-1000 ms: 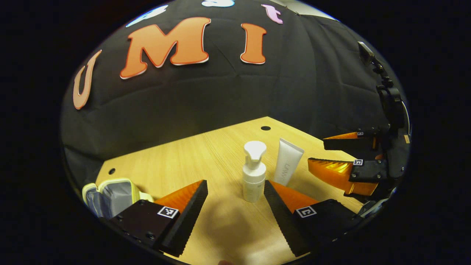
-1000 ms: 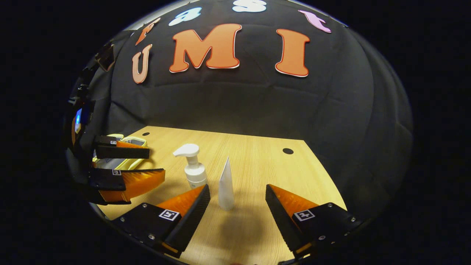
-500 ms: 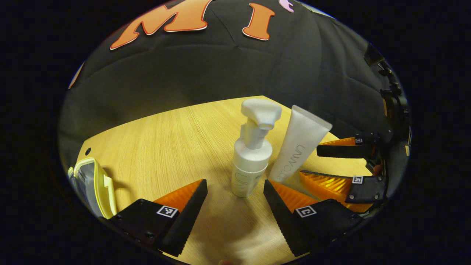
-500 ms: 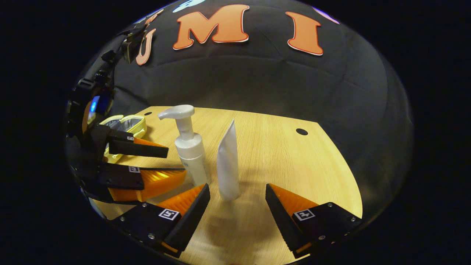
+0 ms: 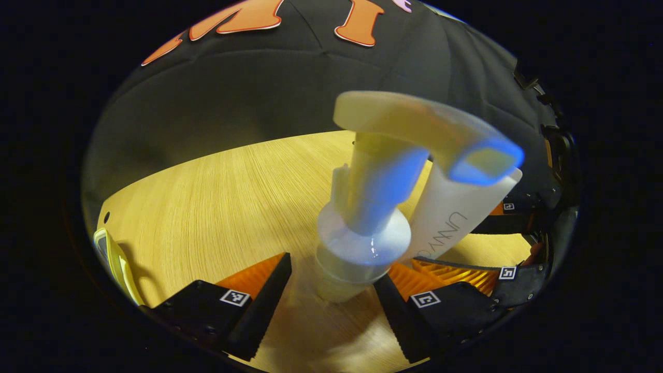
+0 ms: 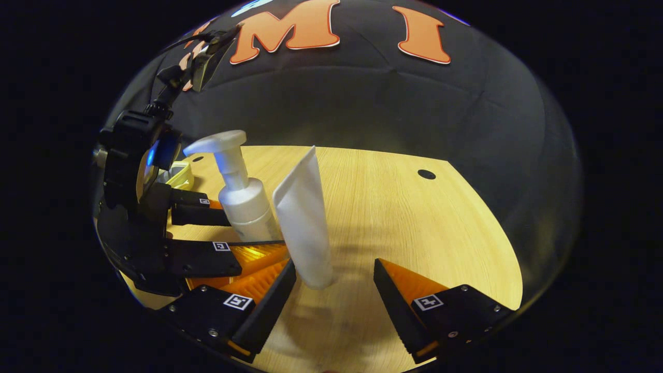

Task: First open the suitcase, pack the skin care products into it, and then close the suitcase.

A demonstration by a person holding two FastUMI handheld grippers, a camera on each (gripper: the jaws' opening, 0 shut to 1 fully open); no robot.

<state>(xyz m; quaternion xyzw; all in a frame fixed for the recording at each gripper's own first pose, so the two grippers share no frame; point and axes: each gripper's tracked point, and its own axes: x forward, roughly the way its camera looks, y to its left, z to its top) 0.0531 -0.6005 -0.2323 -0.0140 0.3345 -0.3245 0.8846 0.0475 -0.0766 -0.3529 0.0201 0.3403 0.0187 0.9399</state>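
A white pump bottle (image 5: pixel 362 223) stands upright on the wooden table (image 5: pixel 217 197), close up between the fingers of my left gripper (image 5: pixel 331 274), which is open; I cannot tell if either finger touches it. Just behind it stands a white tube (image 5: pixel 456 217), with my right gripper (image 5: pixel 466 243) around it. In the right gripper view the tube (image 6: pixel 305 223) rises between the fingers of my open right gripper (image 6: pixel 334 267), close to the left finger. The pump bottle (image 6: pixel 243 197) is beside it, straddled by the left gripper (image 6: pixel 254 230). The small yellow suitcase (image 5: pixel 111 259) lies open at the far left.
The suitcase (image 6: pixel 178 173) peeks out behind the left gripper's body. The table (image 6: pixel 414 217) has bare wood to the right of the tube, with a small round hole (image 6: pixel 426 174) near its far edge. The black cloth wall stands just behind the table.
Both grippers have moved forward and lower. The pump bottle now sits between the left fingers and the tube between the right fingers. Both stay open.
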